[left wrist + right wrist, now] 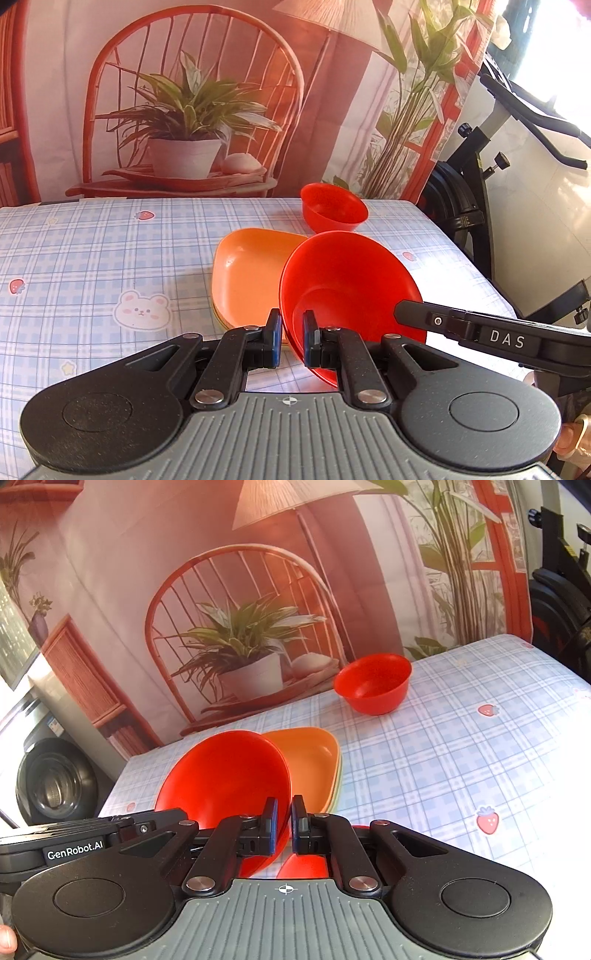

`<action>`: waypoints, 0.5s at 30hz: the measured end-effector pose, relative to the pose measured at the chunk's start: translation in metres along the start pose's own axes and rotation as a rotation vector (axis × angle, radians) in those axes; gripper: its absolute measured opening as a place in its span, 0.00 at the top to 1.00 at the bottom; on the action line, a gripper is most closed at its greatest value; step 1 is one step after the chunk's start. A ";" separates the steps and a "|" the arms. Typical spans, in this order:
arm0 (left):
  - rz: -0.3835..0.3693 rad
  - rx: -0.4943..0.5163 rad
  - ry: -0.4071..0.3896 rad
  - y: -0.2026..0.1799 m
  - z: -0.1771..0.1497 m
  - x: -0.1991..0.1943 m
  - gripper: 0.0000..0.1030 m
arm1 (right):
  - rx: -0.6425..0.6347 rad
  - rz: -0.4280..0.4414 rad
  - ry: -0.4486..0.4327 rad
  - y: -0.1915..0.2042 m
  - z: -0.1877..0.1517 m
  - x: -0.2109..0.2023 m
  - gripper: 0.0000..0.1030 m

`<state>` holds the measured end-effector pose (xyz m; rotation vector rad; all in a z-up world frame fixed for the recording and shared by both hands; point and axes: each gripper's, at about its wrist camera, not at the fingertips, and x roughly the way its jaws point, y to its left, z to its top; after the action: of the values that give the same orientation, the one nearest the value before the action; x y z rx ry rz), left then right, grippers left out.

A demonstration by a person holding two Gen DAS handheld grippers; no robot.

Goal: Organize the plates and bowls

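A large red bowl (351,284) is held tilted above the table, over the near edge of a stack of orange plates (247,273). My left gripper (291,332) is shut on the bowl's left rim. My right gripper (283,823) is shut on the bowl's opposite rim; the bowl (229,779) fills the middle of the right wrist view, with the plate stack (314,760) behind it. A smaller red bowl (332,206) stands upright farther back on the table, also in the right wrist view (375,686).
The table carries a blue checked cloth (92,258) with strawberry and bear prints. A printed backdrop hangs behind it. An exercise bike (480,177) stands past the table's right edge. A washing machine (55,782) sits beyond the left edge.
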<state>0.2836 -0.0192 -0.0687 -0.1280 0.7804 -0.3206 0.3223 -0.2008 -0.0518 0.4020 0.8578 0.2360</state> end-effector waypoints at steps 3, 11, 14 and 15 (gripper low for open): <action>-0.020 0.002 0.022 -0.012 -0.006 0.009 0.88 | 0.017 -0.019 -0.004 -0.015 -0.003 -0.008 0.92; -0.045 0.064 0.072 -0.042 -0.021 0.028 0.87 | 0.052 -0.058 -0.019 -0.045 -0.016 -0.021 0.91; -0.048 0.072 0.086 -0.047 -0.024 0.034 0.87 | 0.069 -0.062 -0.013 -0.055 -0.022 -0.020 0.91; -0.046 0.076 0.090 -0.048 -0.025 0.036 0.87 | 0.072 -0.062 -0.011 -0.057 -0.023 -0.020 0.91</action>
<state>0.2783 -0.0759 -0.0993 -0.0608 0.8539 -0.4010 0.2942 -0.2536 -0.0764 0.4428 0.8685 0.1463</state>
